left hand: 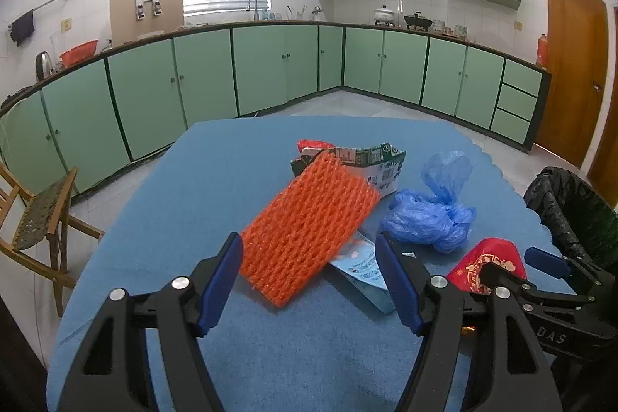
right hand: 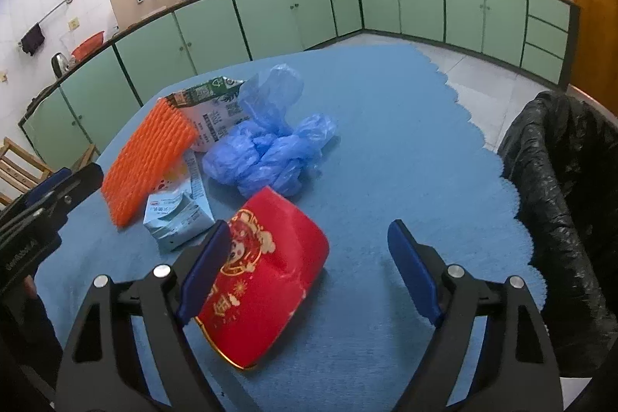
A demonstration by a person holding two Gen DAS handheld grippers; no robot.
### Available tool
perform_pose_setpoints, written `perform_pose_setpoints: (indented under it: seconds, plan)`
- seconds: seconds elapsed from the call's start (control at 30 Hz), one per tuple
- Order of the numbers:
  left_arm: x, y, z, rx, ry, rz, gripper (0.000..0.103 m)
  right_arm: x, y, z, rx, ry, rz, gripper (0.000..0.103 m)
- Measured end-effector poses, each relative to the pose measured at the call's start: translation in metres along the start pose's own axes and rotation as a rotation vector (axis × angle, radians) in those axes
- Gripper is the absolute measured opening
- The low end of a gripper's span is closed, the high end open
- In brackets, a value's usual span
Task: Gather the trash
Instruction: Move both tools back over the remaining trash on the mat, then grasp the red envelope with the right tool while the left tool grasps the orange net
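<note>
Five pieces of trash on the blue-covered worktop (right hand: 386, 126), two grippers over them, one lined bin at the worktop's edge.

Counted: one orange foam net (left hand: 309, 230), one green-and-white carton (left hand: 370, 165) behind it with a red scrap just beyond, one pale blue carton (right hand: 177, 215) partly under the net, one crumpled blue plastic bag (right hand: 270, 149), one red packet with gold print (right hand: 266, 280). The left gripper (left hand: 309, 284) has its jaws open, the net's near corner between them, pads not pressing. The right gripper (right hand: 305, 277) has its jaws wide apart around the red packet, the left pad at the packet's edge, the other clear. The bin with a black liner (right hand: 560, 188) stands beside the worktop; its inside cannot be seen.
</note>
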State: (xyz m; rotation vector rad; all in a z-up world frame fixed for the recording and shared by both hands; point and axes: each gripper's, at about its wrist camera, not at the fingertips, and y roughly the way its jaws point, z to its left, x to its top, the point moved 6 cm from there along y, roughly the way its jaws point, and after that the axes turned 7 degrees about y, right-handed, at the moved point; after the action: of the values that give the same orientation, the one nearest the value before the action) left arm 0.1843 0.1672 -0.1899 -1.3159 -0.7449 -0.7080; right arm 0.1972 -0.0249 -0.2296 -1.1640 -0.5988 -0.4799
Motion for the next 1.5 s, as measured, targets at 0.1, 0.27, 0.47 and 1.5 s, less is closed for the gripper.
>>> perform_pose_setpoints:
  seconds: [0.1, 0.27, 0.47, 1.5]
  plan:
    - [0.0, 0.002, 0.0, -0.001, -0.001, 0.003, 0.07, -0.004, 0.004, 0.002, 0.063, 0.017, 0.04, 0.067]
    - [-0.004, 0.005, -0.001, -0.004, -0.001, 0.014, 0.07, -0.007, 0.001, 0.01, 0.117, 0.005, 0.054, 0.049]
    - [-0.002, 0.007, 0.002, 0.001, -0.01, 0.015, 0.07, 0.002, -0.011, 0.013, 0.128, -0.019, 0.012, 0.04]
    - [0.0, 0.072, 0.009, -0.055, -0.036, 0.131, 0.008, 0.043, -0.009, 0.008, 0.099, -0.035, -0.04, 0.039]
